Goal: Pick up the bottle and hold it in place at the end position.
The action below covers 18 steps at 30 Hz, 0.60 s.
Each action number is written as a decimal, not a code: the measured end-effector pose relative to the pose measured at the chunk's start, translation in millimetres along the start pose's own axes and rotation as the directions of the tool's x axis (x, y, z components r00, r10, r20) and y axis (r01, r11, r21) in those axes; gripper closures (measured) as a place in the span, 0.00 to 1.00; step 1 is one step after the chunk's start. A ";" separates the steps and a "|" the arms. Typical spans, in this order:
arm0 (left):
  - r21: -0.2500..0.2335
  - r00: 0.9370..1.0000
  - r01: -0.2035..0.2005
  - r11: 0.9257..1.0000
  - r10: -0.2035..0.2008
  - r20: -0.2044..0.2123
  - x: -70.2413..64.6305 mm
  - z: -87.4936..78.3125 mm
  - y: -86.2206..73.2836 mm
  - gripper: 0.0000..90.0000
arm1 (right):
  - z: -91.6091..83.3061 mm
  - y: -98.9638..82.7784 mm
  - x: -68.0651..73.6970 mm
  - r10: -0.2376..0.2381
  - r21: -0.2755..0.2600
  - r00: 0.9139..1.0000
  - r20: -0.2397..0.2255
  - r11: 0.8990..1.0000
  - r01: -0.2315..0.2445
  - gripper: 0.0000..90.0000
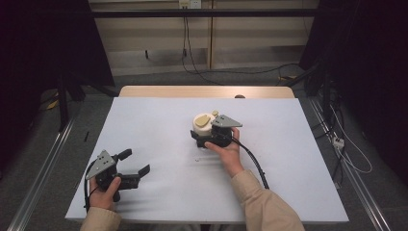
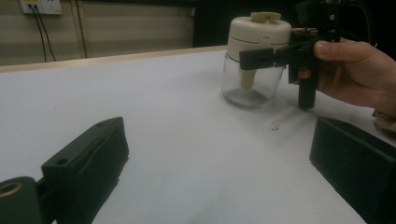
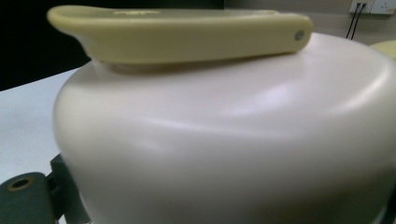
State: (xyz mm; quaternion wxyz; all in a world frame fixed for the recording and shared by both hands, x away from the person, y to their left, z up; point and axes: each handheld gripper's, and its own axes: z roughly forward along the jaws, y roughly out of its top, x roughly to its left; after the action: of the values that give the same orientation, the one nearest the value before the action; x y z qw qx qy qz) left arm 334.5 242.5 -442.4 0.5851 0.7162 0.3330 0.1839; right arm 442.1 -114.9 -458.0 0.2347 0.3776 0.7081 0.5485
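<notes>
One glass jar point(image 2: 252, 86), cream lid point(image 2: 259, 32) with yellowish handle point(image 3: 182, 32), upright at mid-table on white sheet point(image 1: 159, 125). Right gripper point(image 1: 208, 139) just beside jar on near side, jaws clamped on lid body. Left gripper point(image 1: 135, 162) well apart, jaws spread, empty; jar ahead and right of them.

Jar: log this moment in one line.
right gripper: shut on jar lid | left gripper: open, apart | jar: upright on table
</notes>
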 end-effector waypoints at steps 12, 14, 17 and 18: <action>0.006 1.000 -0.003 1.000 0.003 0.000 -1.4 1.7 0.2 0.04 | -5.6 -1.8 -1.4 0.016 0.020 1.000 -0.002 1.000 -0.016 0.07; 0.003 1.000 0.002 1.000 -0.002 0.000 -1.8 2.1 0.5 0.04 | -5.7 -1.7 -1.0 0.014 0.021 1.000 -0.002 1.000 -0.014 0.07; 0.000 1.000 0.005 1.000 -0.005 -0.003 -2.8 3.2 1.8 0.04 | -5.5 -1.7 -0.9 0.016 0.021 1.000 -0.001 1.000 -0.016 0.07; -0.003 1.000 0.007 1.000 -0.007 -0.003 -3.1 4.0 2.3 0.04 | -5.5 -1.7 -1.1 0.014 0.023 1.000 -0.001 1.000 -0.014 0.07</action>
State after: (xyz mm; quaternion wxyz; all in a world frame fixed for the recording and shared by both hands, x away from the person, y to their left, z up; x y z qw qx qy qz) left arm 335.4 237.2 -440.7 0.5863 0.7138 0.3361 0.1836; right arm 438.2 -119.3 -458.1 0.2259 0.3849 0.7119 0.5423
